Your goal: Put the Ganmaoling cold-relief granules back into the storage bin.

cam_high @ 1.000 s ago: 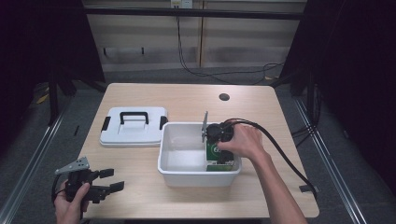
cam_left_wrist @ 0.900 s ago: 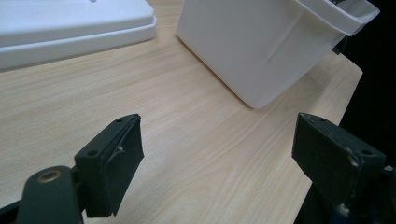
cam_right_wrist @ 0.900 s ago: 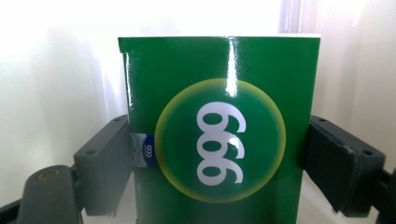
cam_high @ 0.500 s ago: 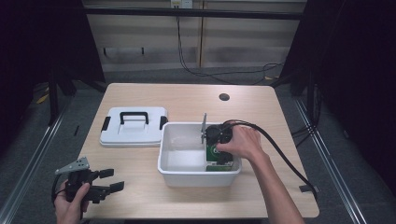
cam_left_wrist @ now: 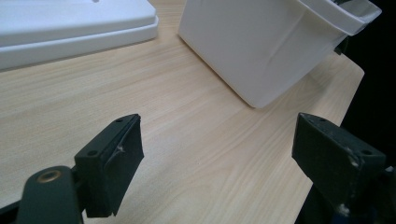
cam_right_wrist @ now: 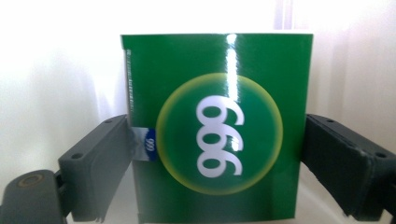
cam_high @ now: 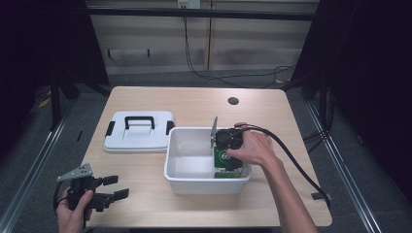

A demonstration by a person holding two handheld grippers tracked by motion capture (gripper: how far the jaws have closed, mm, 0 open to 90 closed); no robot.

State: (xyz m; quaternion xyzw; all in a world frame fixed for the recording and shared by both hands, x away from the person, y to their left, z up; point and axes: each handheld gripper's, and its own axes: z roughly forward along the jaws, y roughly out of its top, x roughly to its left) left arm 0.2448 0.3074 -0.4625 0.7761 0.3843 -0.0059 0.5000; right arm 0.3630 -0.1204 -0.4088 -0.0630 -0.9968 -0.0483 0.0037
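Your right gripper (cam_high: 228, 160) reaches down into the white bin (cam_high: 189, 180) at the bin's right end, with your hand (cam_high: 253, 148) covering most of it from above. In the right gripper view its jaws flank a green box (cam_right_wrist: 212, 126) printed with white digits in a yellow-rimmed circle; both pads sit against the box's sides, so it is clamped on the box. The box's lower edge is cut off there, so you cannot tell whether it rests on the bin floor. From above only a sliver of the box (cam_high: 225, 158) shows beneath your hand.

Your left gripper (cam_high: 108, 188) is held off the bin's near-left corner, jaws spread wide with nothing between them, over bare table (cam_left_wrist: 196, 140). The lid (cam_high: 138, 133), handle up, lies flat just left of the bin.
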